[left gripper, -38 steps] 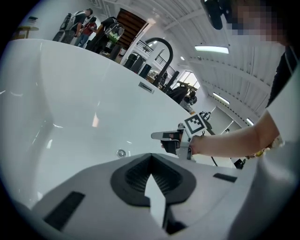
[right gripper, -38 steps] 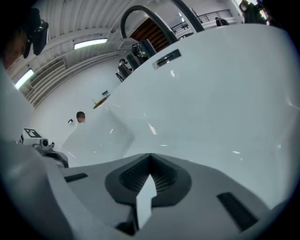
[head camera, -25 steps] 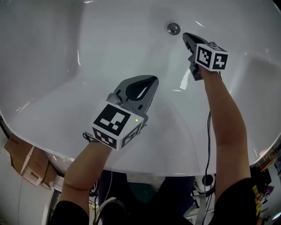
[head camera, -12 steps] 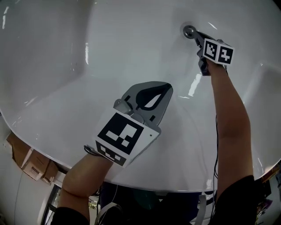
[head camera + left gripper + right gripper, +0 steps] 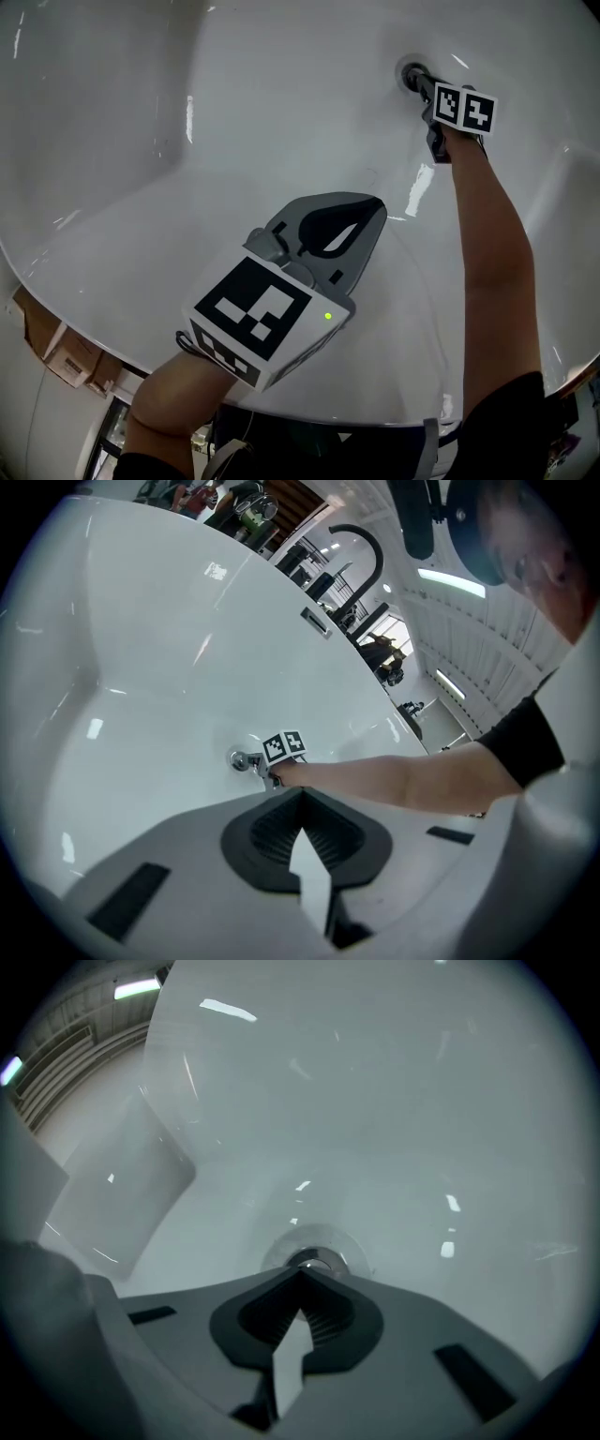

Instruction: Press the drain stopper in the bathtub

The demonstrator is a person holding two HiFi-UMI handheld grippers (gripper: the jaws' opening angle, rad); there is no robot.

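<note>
You are reaching your right arm far down into the tub (image 5: 234, 112), pointing the right gripper (image 5: 418, 79) at the stopper (image 5: 409, 71), which is sitting in the drain at the bottom of the white basin, near the top right of the head view. That gripper's jaws are lying together with nothing between them, and in the right gripper view their joined tip (image 5: 300, 1275) is meeting the near edge of the chrome stopper (image 5: 310, 1260); contact looks likely, though you cannot be sure of it. You are holding the left gripper (image 5: 379, 208) well apart from the drain, hovering above the tub's near slope, and its jaws are also closed on each other and carrying nothing (image 5: 302, 795). From the left gripper view, the right gripper (image 5: 247, 760) is showing beside the stopper (image 5: 237, 759), with a black faucet (image 5: 361, 553) rising beyond the tub's far rim. Cardboard boxes (image 5: 56, 352) are lying outside the tub at lower left.
</note>
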